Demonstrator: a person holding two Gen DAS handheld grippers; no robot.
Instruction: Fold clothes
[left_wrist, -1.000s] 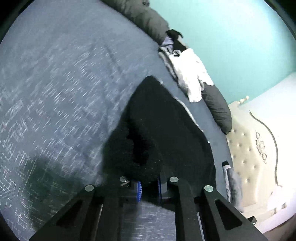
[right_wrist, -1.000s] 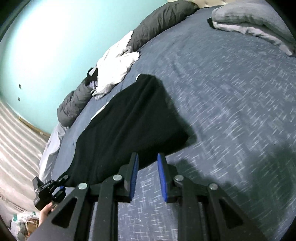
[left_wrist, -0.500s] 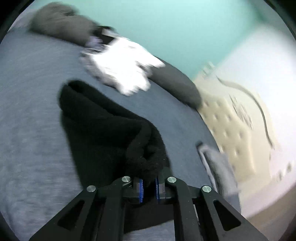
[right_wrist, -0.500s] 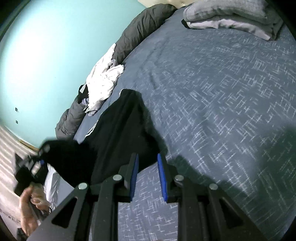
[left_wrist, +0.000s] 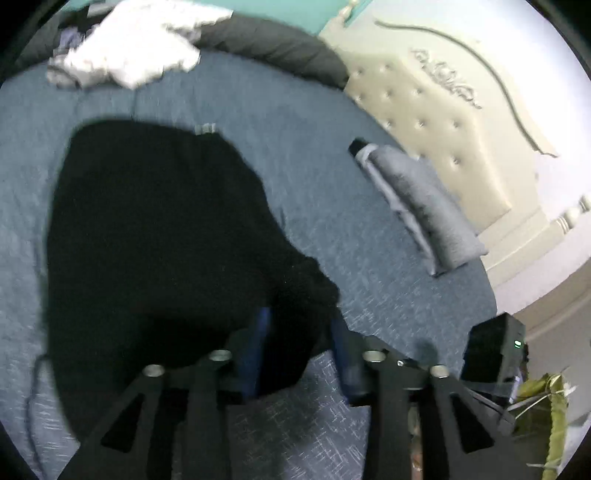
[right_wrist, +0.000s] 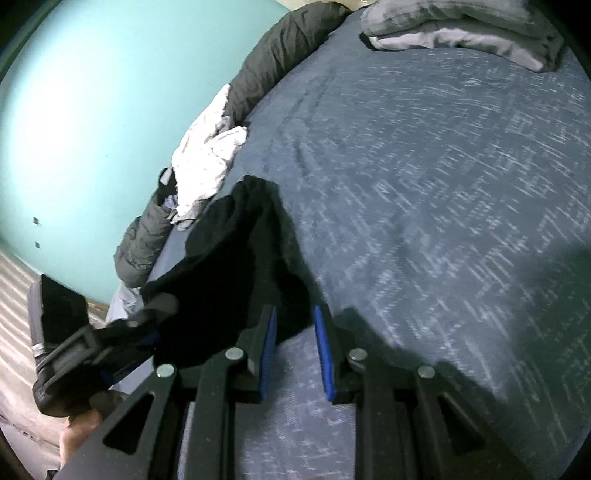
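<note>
- In the left wrist view, the left gripper (left_wrist: 299, 332) is seen at the bottom centre with its jaws spread wide; a bunched edge of the one black garment (left_wrist: 155, 236) lies between the blurred blue pads, though a firm grip cannot be confirmed.
- In the right wrist view, the right gripper (right_wrist: 294, 345) is held moderately open at the bottom centre, nothing clamped; the garment's edge lies just beyond its tips.
- The garment is spread on the blue bedspread (right_wrist: 443, 184), centre left.
- Farther off, one white crumpled cloth (right_wrist: 207, 158) and one folded grey pile (right_wrist: 465, 26) are counted.
</note>
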